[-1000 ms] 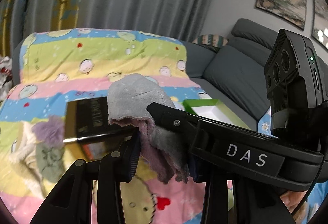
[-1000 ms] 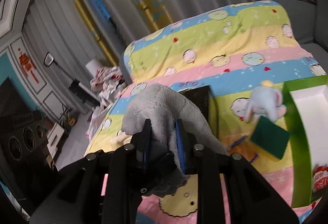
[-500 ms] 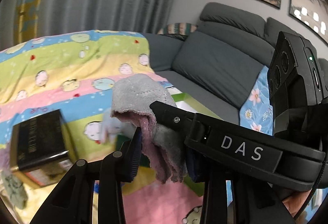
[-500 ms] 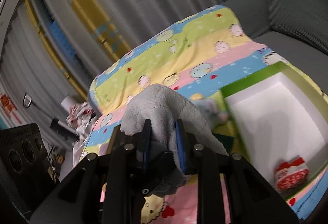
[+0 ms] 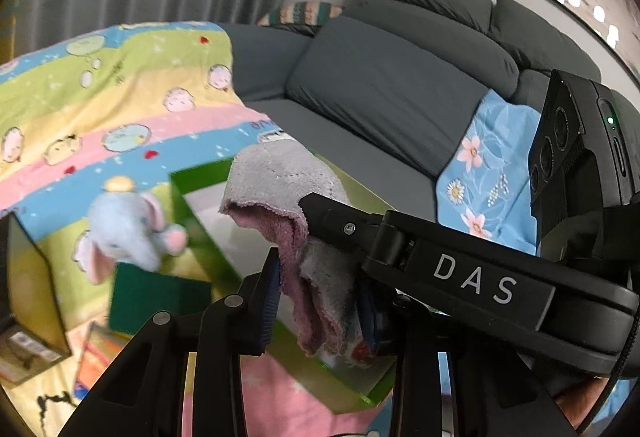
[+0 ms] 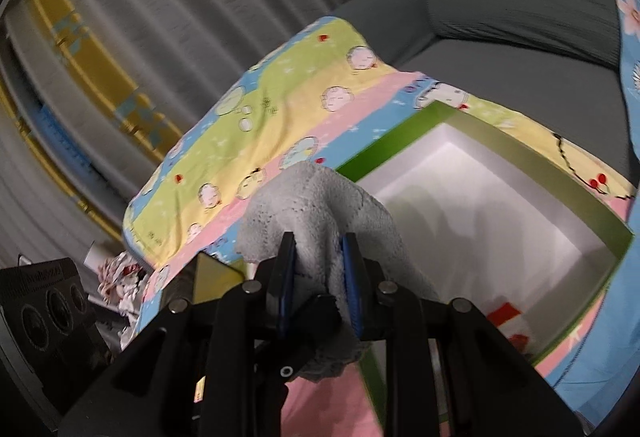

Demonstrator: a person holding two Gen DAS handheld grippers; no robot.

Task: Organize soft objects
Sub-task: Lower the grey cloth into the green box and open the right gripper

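Left wrist view, both jaws clamped on grey cloth (image 5: 280, 181), left closing, over green box (image 6: 472, 197), elephant plush (image 5: 128, 225) beside.

We note the open box (image 5: 192, 193) on the blanket (image 5: 120, 105), which is spread over the sofa (image 5: 400, 97). Left of the box: the plush elephant (image 5: 128, 225). A flat pad (image 5: 156, 297) lies before the elephant. The cloth (image 5: 280, 181) hangs over the box.

Colours and patterns noted on sofa and items

Cloth (image 5: 280, 173): grey outside, pink inside. Box (image 6: 560, 177): green walls, white interior. Blanket (image 5: 120, 93): green, yellow, pink, blue stripes with cartoon faces. Toy elephant (image 5: 128, 225): pale blue, pink ears. Sofa (image 5: 380, 85): dark grey.
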